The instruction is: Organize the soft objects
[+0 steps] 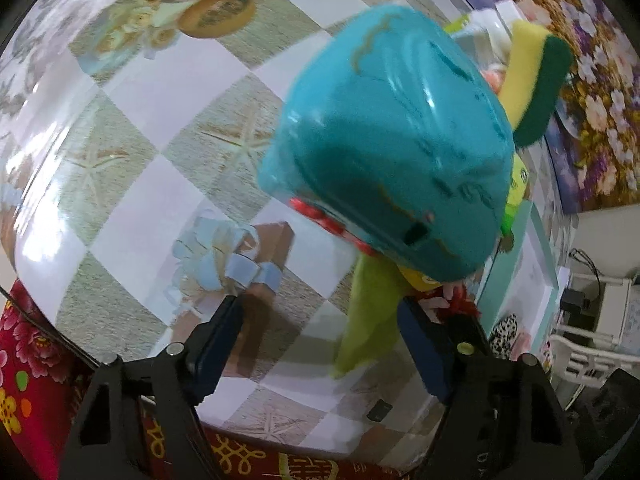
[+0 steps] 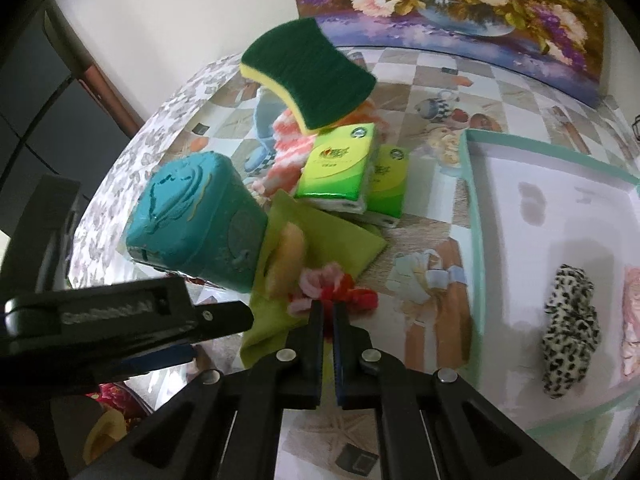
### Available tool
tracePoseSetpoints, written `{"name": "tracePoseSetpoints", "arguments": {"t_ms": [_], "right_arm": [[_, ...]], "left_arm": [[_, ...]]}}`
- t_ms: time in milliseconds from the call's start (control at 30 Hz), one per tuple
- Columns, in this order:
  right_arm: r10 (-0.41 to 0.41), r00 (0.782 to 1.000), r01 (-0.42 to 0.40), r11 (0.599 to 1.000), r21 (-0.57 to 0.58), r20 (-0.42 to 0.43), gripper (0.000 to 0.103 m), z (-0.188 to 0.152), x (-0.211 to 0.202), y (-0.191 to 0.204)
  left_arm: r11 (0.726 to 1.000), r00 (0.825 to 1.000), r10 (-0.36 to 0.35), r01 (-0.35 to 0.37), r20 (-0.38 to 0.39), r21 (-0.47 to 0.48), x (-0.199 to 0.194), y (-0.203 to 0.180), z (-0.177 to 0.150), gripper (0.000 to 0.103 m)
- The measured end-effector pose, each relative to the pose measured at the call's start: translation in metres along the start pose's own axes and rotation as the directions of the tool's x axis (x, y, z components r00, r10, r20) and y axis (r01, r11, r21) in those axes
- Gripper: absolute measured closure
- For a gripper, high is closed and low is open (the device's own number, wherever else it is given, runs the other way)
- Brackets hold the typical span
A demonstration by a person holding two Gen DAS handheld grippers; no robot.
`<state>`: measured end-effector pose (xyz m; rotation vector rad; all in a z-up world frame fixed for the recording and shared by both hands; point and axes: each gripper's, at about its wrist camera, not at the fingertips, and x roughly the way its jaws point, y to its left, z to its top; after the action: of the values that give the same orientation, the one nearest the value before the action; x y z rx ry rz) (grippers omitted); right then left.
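The right gripper [image 2: 328,312] has its jaws nearly together, pinched on a red and pink scrunchie [image 2: 336,292] that lies on the near edge of a green cloth [image 2: 320,236], straight ahead of the fingertips. The scrunchie bunches sideways across the jaws, so the grip takes it across its middle. The teal-rimmed tray [image 2: 472,216], where a leopard-print scrunchie [image 2: 570,324] already lies, sits to the right of that gripper and near it, so the carry looks like a short sideways swing (lifting first, I judge, to clear the rim). The left gripper [image 1: 320,340] stands with its jaws wide apart and nothing between them, hovering just left of the cloth beside a teal box [image 1: 392,132]; it is farther from the tray. Behind, a sponge [image 2: 312,76] rests atop tissue packs [image 2: 340,164].
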<state>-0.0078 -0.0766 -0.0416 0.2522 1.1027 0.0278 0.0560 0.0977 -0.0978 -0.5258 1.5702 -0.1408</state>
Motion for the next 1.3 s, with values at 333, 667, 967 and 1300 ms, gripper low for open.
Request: {"name": "tracePoseSetpoints", "arguments": {"t_ms": [333,667,967,1300], "right_arm": [[-0.019,0.999,0.017,0.999,0.040,0.039,0.099,-0.003,-0.029,-0.021],[-0.015,0.995,0.006,0.996,0.085,0.095,0.099,-0.006,-0.055,-0.038],[-0.003,0.994,-0.007,0.996,0.091,0.113,0.099,-0.005,-0.059,-0.038],[0.019,0.988,-0.034,0.994,0.101,0.151,0.099,-0.002,-0.069,-0.038]], "left_arm": [[0.994,1.000,0.006,-0.004,-0.020,0.106,0.014,-0.033,-0.011,0.041],[0.982,0.997,-0.014,0.029,-0.080,0.187,0.038,-0.060,-0.029,0.087],[0.979,0.997,-0.035,0.049,-0.072,0.200,0.049,-0.069,-0.032,0.097],[0.957,0.991,-0.135,0.130,0.004,0.258,0.022,-0.088,-0.034,0.099]]}}
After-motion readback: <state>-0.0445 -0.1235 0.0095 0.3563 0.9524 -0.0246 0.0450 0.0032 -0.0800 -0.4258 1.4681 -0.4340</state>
